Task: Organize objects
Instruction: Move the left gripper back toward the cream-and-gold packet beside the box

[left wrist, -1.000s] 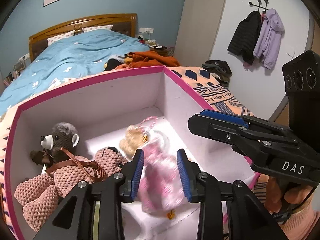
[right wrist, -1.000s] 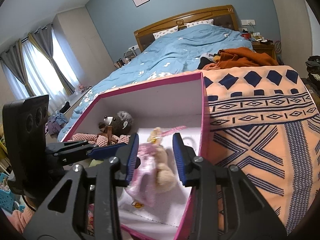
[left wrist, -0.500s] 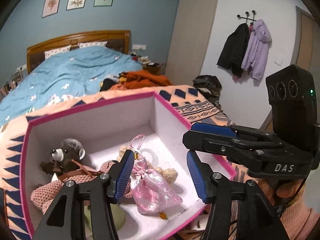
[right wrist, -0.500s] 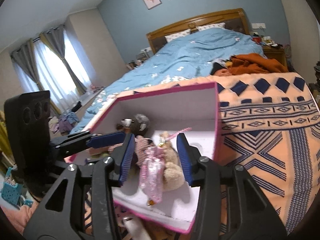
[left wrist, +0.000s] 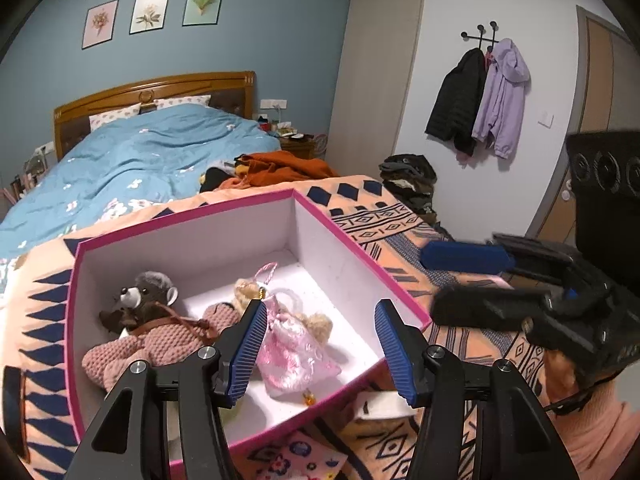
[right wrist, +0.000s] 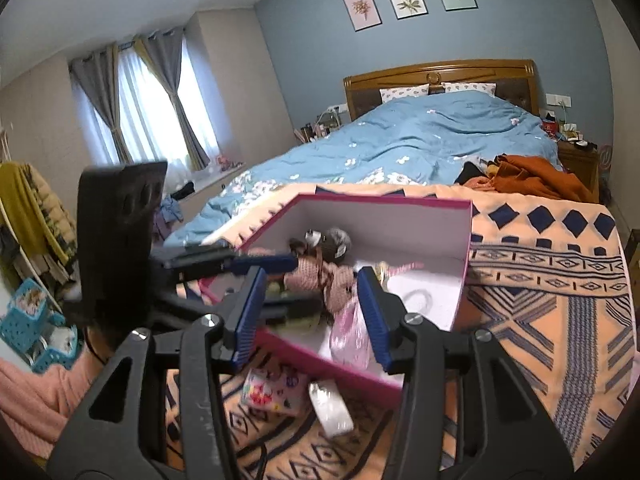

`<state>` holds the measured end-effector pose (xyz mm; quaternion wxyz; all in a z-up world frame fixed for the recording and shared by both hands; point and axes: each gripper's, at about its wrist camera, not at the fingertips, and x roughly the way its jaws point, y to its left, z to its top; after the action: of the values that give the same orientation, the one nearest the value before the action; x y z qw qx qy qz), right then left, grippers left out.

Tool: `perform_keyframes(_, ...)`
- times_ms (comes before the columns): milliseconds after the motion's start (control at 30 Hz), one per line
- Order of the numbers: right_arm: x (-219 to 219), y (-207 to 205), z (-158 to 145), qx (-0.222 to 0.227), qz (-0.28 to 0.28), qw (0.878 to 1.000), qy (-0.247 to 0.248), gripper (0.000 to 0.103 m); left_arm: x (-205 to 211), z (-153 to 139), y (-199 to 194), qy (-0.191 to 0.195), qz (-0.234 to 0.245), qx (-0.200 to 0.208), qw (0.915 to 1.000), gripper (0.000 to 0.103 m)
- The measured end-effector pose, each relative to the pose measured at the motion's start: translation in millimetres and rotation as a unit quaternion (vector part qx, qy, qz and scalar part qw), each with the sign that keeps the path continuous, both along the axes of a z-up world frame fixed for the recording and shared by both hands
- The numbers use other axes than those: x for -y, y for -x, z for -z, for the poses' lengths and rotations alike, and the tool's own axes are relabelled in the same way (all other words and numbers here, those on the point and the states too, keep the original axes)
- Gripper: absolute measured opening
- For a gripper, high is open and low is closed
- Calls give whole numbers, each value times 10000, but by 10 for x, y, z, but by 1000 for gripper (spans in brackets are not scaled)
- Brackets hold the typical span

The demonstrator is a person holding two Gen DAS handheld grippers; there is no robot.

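Two close wrist views angled down along each claw, both sharing the pink box [left wrist: 344,236].

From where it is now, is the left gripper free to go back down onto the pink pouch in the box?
Probably yes. The left gripper is open above the pink pouch, which lies uncovered in the open-topped box; the right gripper sits off to the side.

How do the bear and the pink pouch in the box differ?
The bear is knitted, grey-headed with a dusty-pink body; the pouch is shiny pink fabric. The bear is bigger and lies against the box's left wall; the pouch lies mid-floor near the front rim, cord pointing back. Both rest inside the box, gripped by neither gripper.
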<state>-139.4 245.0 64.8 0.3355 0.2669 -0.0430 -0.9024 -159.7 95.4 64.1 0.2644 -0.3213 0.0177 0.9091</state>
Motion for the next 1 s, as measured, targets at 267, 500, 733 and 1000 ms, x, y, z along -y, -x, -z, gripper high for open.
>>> perform_keyframes(267, 157, -181, 569, 571, -208, 9943, -873, 50, 42, 163, -208, 101, 112, 147, 9998, 58)
perform_keyframes(500, 309, -131, 930, 693, -88, 9855, -1545, 50, 258, 341, -443, -117, 103, 295, 9994, 58)
perform_keyframes(733, 200, -20, 1119, 1056, 51, 9841, -1427, 34, 406, 516, -626, -368, 42, 505, 9980, 63)
perform_keyframes(1000, -124, -143, 1083, 1543, 230, 9867, -460, 29, 464, 763, -719, -594, 149, 914, 9939, 63)
